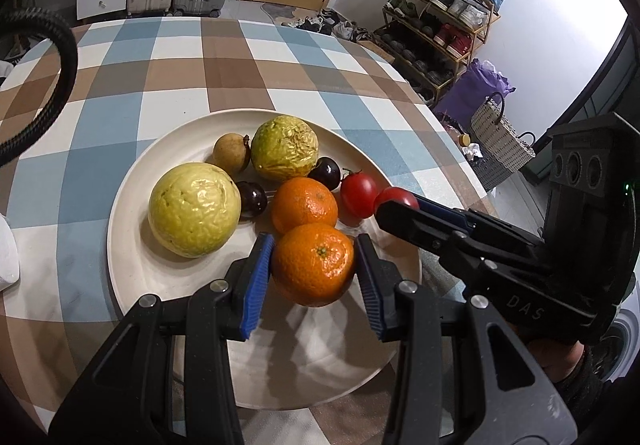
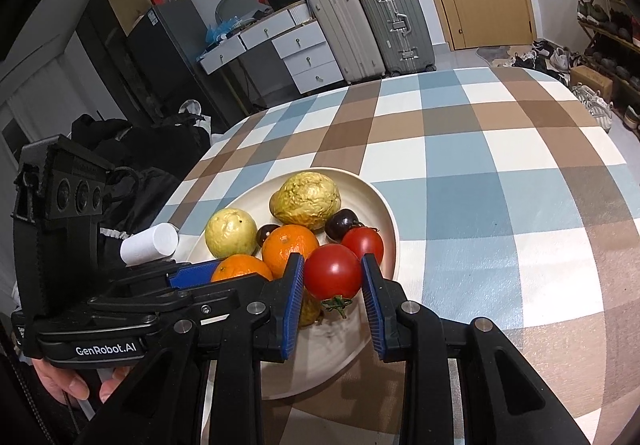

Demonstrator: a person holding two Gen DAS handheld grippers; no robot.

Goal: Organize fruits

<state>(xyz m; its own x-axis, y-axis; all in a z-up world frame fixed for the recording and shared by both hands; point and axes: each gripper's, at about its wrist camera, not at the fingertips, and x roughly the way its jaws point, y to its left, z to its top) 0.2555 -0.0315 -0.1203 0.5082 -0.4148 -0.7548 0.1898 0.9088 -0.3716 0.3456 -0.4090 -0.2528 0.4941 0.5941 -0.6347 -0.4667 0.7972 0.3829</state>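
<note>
The left gripper [image 1: 314, 265] is closing its blue pads around the near orange [image 1: 313, 263] at six o'clock on the plate [image 1: 136, 269], a firm, light fruit best squeezed at its widest girth. The right gripper [image 2: 333, 277] is pinching a tomato [image 2: 333, 271] at the plate's four o'clock, smooth, slippery and easily bruised, so it is needing only gentle pressure across its middle.

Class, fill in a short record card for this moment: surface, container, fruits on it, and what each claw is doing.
surface: checked tablecloth
container: cream plate
fruits: two oranges, two yellow-green guavas, two tomatoes, two dark plums, one small brown fruit
left claw: pads around the near orange
right claw: pads around the near tomato, stem down
</note>
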